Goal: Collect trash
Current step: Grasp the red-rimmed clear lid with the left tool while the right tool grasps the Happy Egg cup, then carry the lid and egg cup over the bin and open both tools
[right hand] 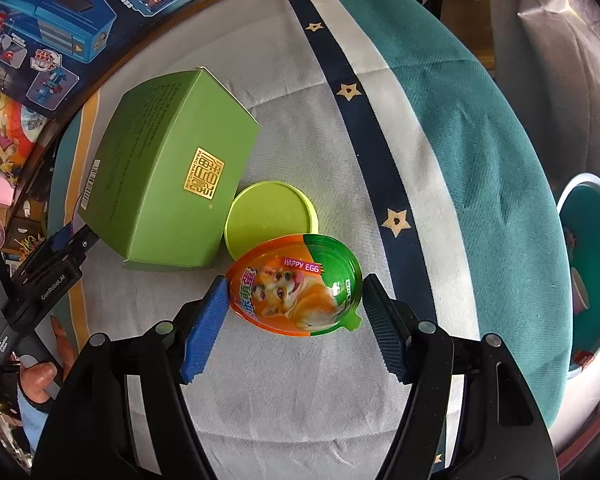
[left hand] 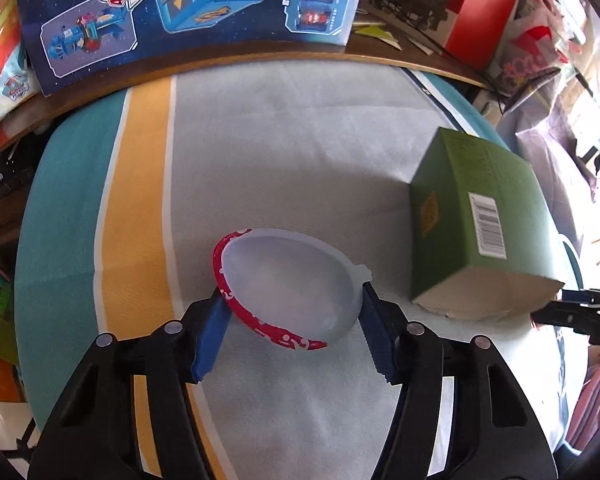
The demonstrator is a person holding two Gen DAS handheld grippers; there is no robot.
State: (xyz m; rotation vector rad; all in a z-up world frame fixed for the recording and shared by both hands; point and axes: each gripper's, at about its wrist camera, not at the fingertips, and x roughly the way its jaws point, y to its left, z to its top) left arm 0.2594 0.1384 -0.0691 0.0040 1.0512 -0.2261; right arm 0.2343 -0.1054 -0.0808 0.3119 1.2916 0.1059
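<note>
In the left wrist view the left gripper (left hand: 292, 304) sits low in the frame with its blue pads (left hand: 210, 336) pressed against both sides of a white egg-shaped half shell with a red patterned rim (left hand: 288, 284), pinching it just above the striped cloth (left hand: 260, 140); a green carton (left hand: 472, 220) lies on the cloth at right centre, its torn end facing the lower right; a blue toy box (left hand: 180, 12) stands along the top edge. In the right wrist view the right gripper (right hand: 292, 312) grips an orange-and-green egg capsule marked HAPPY EGG (right hand: 296, 288) at lower centre, its jaws closed on the capsule's two sides; a lime round lid (right hand: 270, 216) lies just above the capsule, partly under it; the same carton rests at centre left, touching the lid; a hand (right hand: 40, 376) holding the other gripper's handle shows at the lower left edge; a teal bin (right hand: 588, 264) shows at the right edge.
</note>
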